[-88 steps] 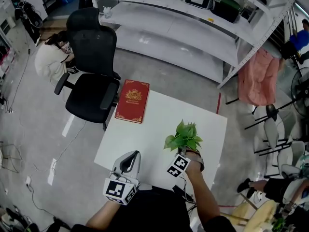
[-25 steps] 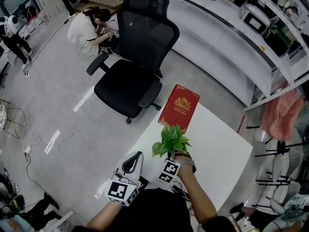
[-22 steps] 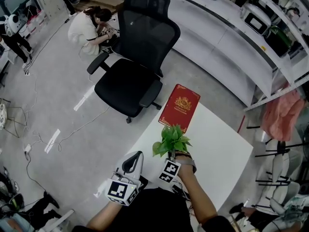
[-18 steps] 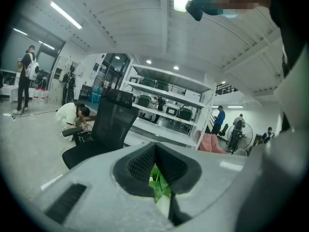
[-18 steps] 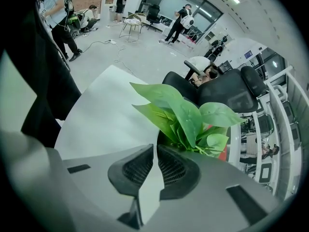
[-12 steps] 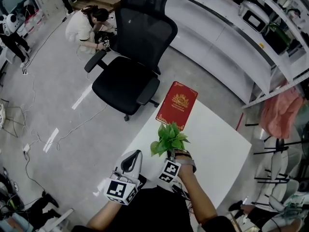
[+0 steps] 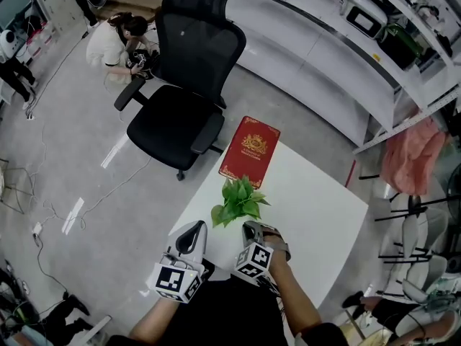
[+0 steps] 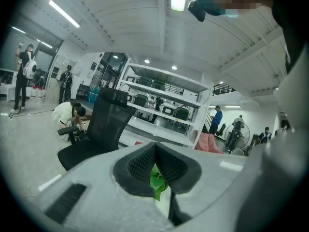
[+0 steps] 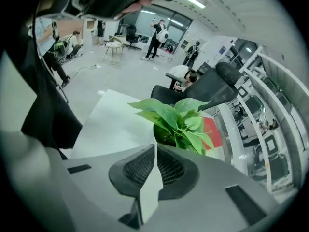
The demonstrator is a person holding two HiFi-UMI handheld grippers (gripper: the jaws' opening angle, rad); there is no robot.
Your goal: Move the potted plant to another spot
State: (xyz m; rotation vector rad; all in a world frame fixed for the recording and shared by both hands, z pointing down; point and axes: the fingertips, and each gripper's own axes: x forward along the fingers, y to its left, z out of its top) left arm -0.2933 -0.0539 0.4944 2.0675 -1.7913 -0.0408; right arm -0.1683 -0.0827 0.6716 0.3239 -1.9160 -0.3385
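The potted plant (image 7: 236, 202), leafy green, hangs over the left part of the white table (image 7: 317, 207), just in front of a red book (image 7: 249, 150). My right gripper (image 7: 246, 227) is shut on the pot's near rim. In the right gripper view the leaves (image 9: 176, 122) rise just past the closed jaws (image 9: 154, 149). The pot is hidden under the leaves in the head view, so I cannot tell whether it touches the table. My left gripper (image 7: 196, 226) is shut and empty near the table's front left edge. A leaf (image 8: 157, 180) shows through its jaw gap (image 8: 155, 146).
A black office chair (image 7: 180, 114) stands off the table's far left corner, close to the book. A person (image 7: 115, 38) crouches on the floor beyond it. White shelving (image 7: 324, 63) runs along the back. Cables lie on the floor at the left.
Since 3.5 s ago the plant has travelled from the table's right front to its left side near the book, still in my right gripper. The left gripper has barely moved.
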